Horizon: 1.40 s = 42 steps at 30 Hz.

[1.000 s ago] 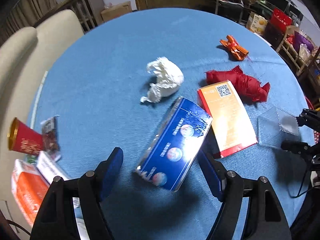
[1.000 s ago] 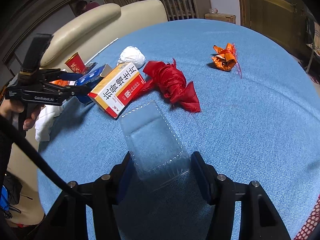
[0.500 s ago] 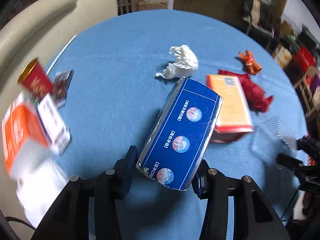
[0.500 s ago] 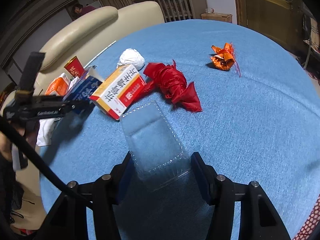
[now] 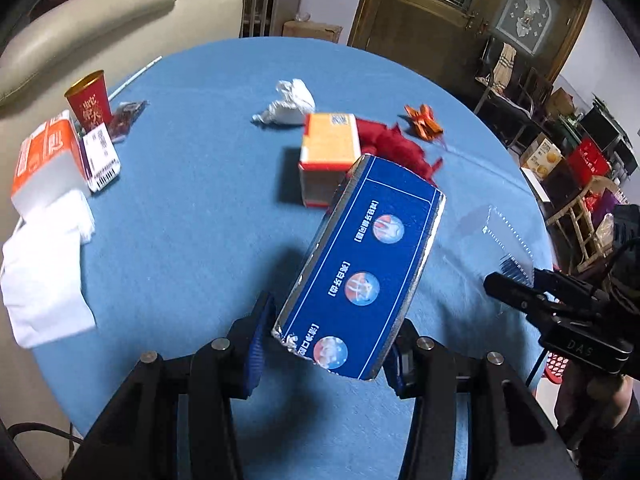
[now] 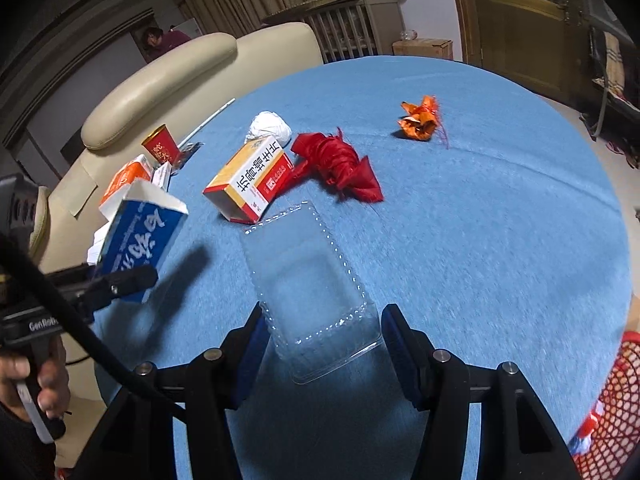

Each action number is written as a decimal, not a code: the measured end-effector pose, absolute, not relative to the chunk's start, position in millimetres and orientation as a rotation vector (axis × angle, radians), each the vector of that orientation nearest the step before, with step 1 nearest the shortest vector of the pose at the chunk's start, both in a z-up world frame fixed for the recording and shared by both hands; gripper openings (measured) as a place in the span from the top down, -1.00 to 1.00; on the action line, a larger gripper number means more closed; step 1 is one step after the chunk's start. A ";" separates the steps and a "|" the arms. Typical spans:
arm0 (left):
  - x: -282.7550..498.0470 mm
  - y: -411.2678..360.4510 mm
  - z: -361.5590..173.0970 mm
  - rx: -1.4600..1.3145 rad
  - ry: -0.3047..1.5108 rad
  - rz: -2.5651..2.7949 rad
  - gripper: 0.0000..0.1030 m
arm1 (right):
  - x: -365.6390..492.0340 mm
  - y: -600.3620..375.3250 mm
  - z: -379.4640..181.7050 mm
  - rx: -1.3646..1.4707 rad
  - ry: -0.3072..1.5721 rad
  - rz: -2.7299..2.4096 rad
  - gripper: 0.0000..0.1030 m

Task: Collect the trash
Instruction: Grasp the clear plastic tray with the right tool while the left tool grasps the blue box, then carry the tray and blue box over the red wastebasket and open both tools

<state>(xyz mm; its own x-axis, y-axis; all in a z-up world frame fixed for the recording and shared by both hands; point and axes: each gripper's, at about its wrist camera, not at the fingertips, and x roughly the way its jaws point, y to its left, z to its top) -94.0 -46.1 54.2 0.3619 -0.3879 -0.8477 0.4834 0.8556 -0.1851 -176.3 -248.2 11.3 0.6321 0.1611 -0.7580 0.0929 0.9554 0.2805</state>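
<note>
Blue table (image 6: 500, 220): orange box (image 5: 330, 140) beside red cloth (image 5: 394, 148).

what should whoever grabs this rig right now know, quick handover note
Left gripper: shut on the blue box, lifted off the table.
Right gripper: open, fingers either side of the clear plastic tray, which lies on the blue table.
On the table: orange-and-white medicine box, red cloth, white paper wad, orange wrapper, red cup.
Red mesh basket at the right edge.
Nothing visibly binned; everything is left.
</note>
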 end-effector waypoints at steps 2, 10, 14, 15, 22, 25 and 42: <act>-98.6 -51.7 49.9 0.103 1.076 -0.560 0.03 | -184.2 -250.5 11.9 0.316 0.883 0.032 -0.16; -114.9 -85.3 49.8 0.128 1.092 -0.584 0.03 | -211.0 -266.0 7.5 0.372 0.870 -0.015 -0.16; -119.0 -104.4 50.2 0.146 1.094 -0.607 0.03 | -224.6 -276.2 7.3 0.390 0.857 -0.039 -0.16; -120.3 -109.0 50.4 0.151 1.094 -0.613 0.03 | -227.7 -278.7 7.6 0.392 0.852 -0.045 -0.16; -131.5 -142.8 56.5 0.193 1.079 -0.663 0.03 | -252.5 -302.1 17.1 0.419 0.813 -0.093 -0.16; -136.3 -156.7 59.1 0.209 1.073 -0.686 0.03 | -267.0 -316.2 24.3 0.434 0.789 -0.128 -0.16; -180.3 -250.7 66.0 0.313 1.051 -0.857 0.04 | -349.7 -405.2 35.2 0.541 0.702 -0.378 -0.16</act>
